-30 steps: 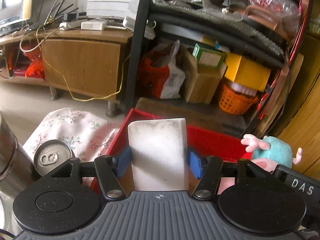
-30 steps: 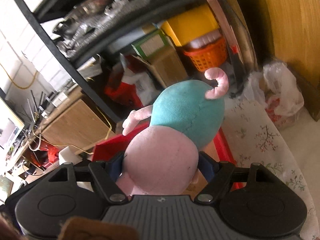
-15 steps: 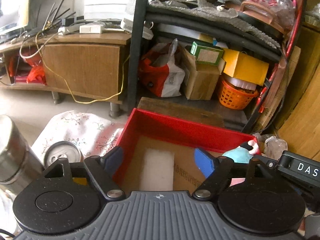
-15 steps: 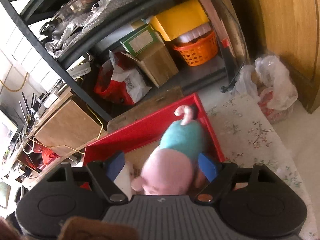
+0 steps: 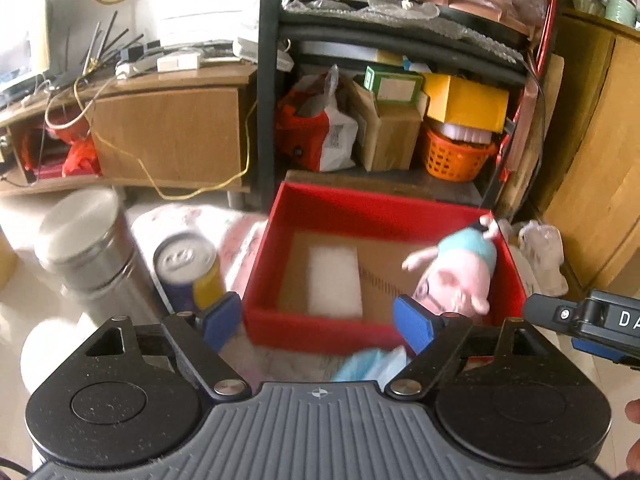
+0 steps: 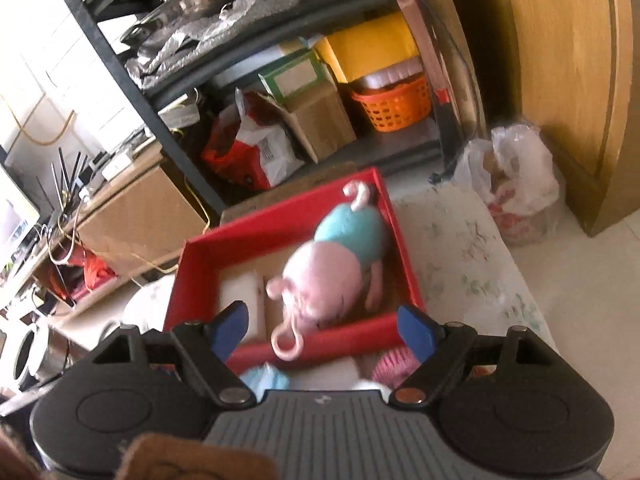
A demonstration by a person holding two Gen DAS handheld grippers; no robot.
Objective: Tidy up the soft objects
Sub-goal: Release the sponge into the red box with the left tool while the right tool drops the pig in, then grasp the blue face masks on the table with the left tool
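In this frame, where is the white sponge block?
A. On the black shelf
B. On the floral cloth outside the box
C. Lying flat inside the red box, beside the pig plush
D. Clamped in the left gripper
C: the white sponge block lies flat on the floor of the red box, with the pig plush to its right.

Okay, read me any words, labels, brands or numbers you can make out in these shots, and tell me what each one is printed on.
"DA", cut off by the frame edge: white letters on the black body of the right gripper.
White plastic bag on the shelf: printed block too small to read.
Green box: its pale label is too blurred to read.
Drink can: motion-blurred, nothing readable.
Nothing else bears readable text.
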